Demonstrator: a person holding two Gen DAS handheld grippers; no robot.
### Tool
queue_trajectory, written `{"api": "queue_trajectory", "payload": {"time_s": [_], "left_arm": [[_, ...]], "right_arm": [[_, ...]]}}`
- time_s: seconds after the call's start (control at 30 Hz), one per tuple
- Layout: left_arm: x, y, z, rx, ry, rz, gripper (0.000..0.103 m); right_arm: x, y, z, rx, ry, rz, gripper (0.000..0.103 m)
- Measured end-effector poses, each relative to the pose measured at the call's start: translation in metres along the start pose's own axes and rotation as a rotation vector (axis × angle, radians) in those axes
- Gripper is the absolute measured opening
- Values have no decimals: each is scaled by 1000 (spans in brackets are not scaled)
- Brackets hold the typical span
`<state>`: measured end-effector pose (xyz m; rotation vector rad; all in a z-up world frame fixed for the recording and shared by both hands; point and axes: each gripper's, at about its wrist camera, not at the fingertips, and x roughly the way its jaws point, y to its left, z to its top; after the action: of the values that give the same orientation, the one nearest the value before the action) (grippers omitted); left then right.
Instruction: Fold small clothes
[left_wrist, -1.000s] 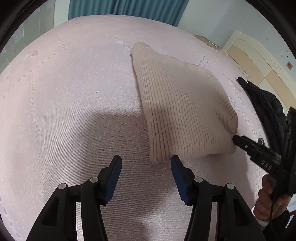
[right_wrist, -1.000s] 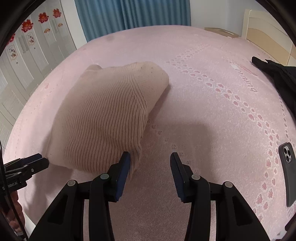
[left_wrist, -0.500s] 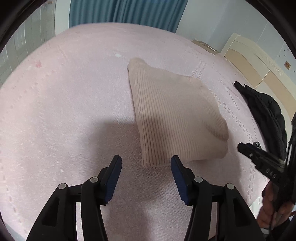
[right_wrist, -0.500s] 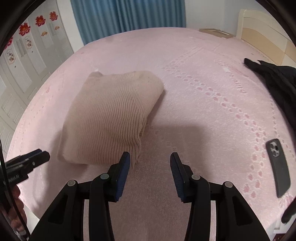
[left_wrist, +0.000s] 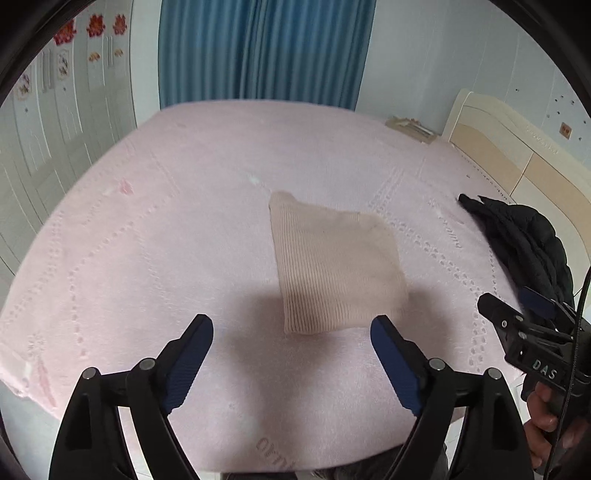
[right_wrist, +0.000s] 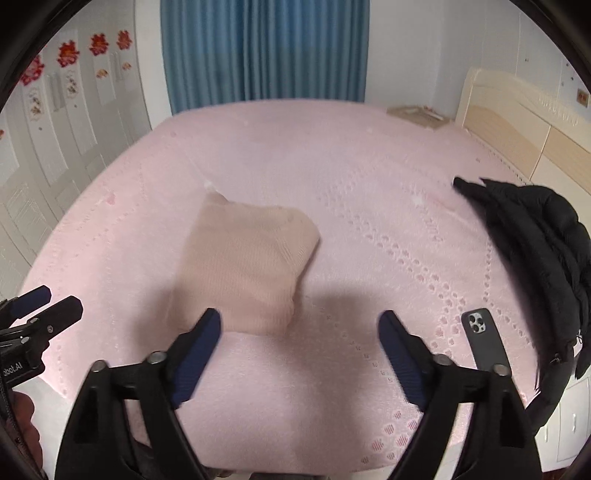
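Observation:
A beige ribbed knit garment (left_wrist: 334, 266) lies folded into a compact rectangle in the middle of the pink bed (left_wrist: 147, 258); it also shows in the right wrist view (right_wrist: 247, 266). My left gripper (left_wrist: 291, 328) is open and empty, held back above the bed's near edge, apart from the garment. My right gripper (right_wrist: 300, 321) is open and empty, also drawn back from the garment's near edge. The right gripper shows at the right of the left wrist view (left_wrist: 517, 321), the left gripper at the left of the right wrist view (right_wrist: 40, 310).
A black jacket (right_wrist: 535, 243) lies on the bed's right side by the headboard (right_wrist: 517, 122). A phone (right_wrist: 484, 339) lies near the bed's front right. Blue curtains (right_wrist: 266, 51) hang behind; white wardrobe doors (right_wrist: 55, 122) stand to the left.
Both grippers have pulled back and up from the folded garment, which now looks smaller and farther away. Both jaws have opened wider. The garment stays where it lay.

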<state>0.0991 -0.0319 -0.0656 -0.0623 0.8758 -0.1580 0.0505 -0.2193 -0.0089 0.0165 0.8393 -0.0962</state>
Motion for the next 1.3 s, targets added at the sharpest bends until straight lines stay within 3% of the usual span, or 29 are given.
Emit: {"api": "queue_trajectory", "payload": {"time_s": [0.17,0.53,1.3], "left_arm": [[-37,-5,-7,17,-26,18,93],[-83,-13,-19,14,-74,43,93],[-99,-14,-25,6,-87,51,93]], "right_arm": [[-36,0,-8,19,-13,28,100],[-85,-1,-28,-2,-49,-5,101],[-110,-6,-33,33,-85,9,101]]}}
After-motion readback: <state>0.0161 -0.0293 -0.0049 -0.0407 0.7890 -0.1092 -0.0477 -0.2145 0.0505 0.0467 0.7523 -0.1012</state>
